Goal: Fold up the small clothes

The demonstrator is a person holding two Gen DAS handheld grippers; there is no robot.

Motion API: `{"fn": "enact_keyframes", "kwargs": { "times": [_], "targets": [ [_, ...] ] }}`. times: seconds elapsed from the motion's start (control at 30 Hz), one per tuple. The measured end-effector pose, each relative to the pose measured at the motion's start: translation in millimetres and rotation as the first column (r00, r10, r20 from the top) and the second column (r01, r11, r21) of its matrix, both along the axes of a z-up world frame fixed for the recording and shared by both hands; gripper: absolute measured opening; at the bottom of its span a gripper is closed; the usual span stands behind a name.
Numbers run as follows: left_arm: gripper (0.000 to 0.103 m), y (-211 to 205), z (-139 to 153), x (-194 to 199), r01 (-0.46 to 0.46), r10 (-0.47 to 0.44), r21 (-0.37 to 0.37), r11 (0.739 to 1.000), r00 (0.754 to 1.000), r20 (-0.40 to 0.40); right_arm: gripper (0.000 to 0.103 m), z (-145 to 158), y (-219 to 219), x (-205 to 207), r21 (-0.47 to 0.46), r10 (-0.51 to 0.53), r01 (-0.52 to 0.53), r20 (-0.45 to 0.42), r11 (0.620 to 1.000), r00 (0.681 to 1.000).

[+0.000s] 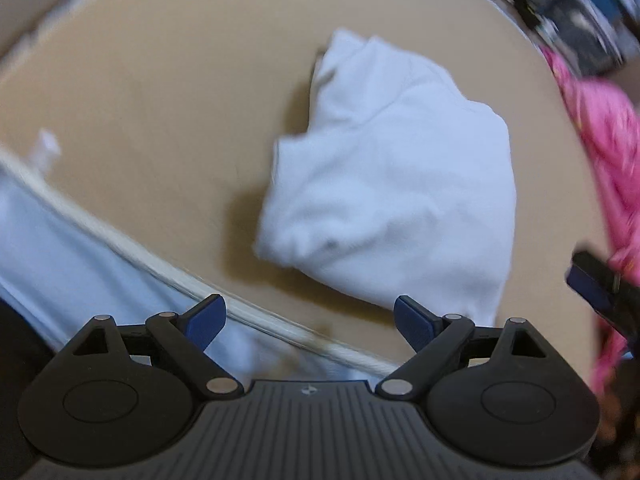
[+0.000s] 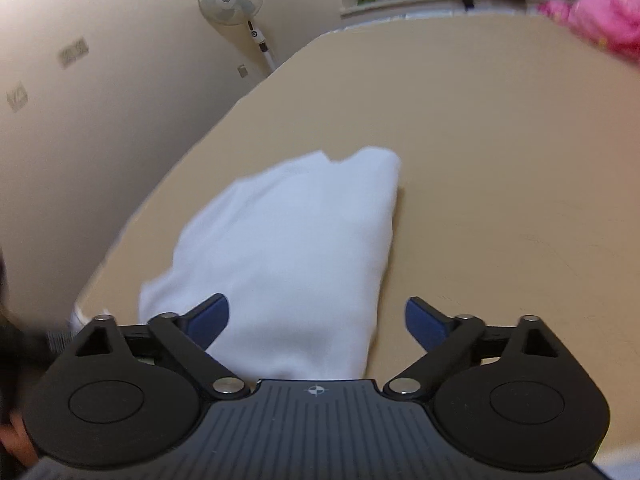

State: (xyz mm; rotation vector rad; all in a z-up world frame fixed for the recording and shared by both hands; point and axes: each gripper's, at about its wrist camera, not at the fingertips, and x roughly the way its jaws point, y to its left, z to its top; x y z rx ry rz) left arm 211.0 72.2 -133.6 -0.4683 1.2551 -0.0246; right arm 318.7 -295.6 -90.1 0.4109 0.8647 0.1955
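Bare table (image 2: pixel 500 160) beyond white garment (image 2: pixel 288 248); pink pile (image 2: pixel 608 12) at corner

I see one white garment (image 1: pixel 392 184) lying on the beige table (image 1: pixel 168 92); in my right wrist view it is the same white garment (image 2: pixel 288 256). It is folded into a thick, compact bundle, roughly a long shape with soft rounded edges and some wrinkles. One end looks uneven, with a small flap sticking out. It rests flat, near the table's edge. The pictures are blurred, so I cannot tell which kind of clothing it is.
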Motion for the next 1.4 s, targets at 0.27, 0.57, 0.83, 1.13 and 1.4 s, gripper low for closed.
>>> {"fn": "enact_keyframes", "kwargs": {
  "times": [0.27, 0.57, 0.83, 1.13, 1.4],
  "targets": [
    [0.094, 6, -33, 25, -0.181, 0.171, -0.156, 0.971, 0.983, -0.07, 0.098, -53, -43, 180, 0.216, 0.034, 0.009, -0.193, 0.976, 0.981],
    [0.042, 12, -32, 39, -0.249, 0.244, -0.149, 0.957, 0.968, -0.052, 0.068, -103, -8, 273, 0.28, 0.3, -0.216, -0.305, 0.935, 0.904],
    [0.026, 1, -20, 78, -0.131, 0.128, -0.073, 0.989, 0.991, -0.041, 0.026, -65, 11, 263, 0.153, 0.354, -0.323, -0.265, 0.934, 0.897],
    [0.013, -118, 31, 297, 0.336, -0.348, 0.169, 0.927, 0.936, 0.046, 0.025, -41, -129, 162, 0.293, -0.352, 0.375, -0.131, 0.879, 0.927],
    [0.011, -220, 37, 341, 0.4, -0.448, 0.375, 0.837, 0.893, 0.047, 0.02, -120, -139, -6, 0.43, -0.714, 0.743, -0.267, 0.512, 0.647]
  ]
}}
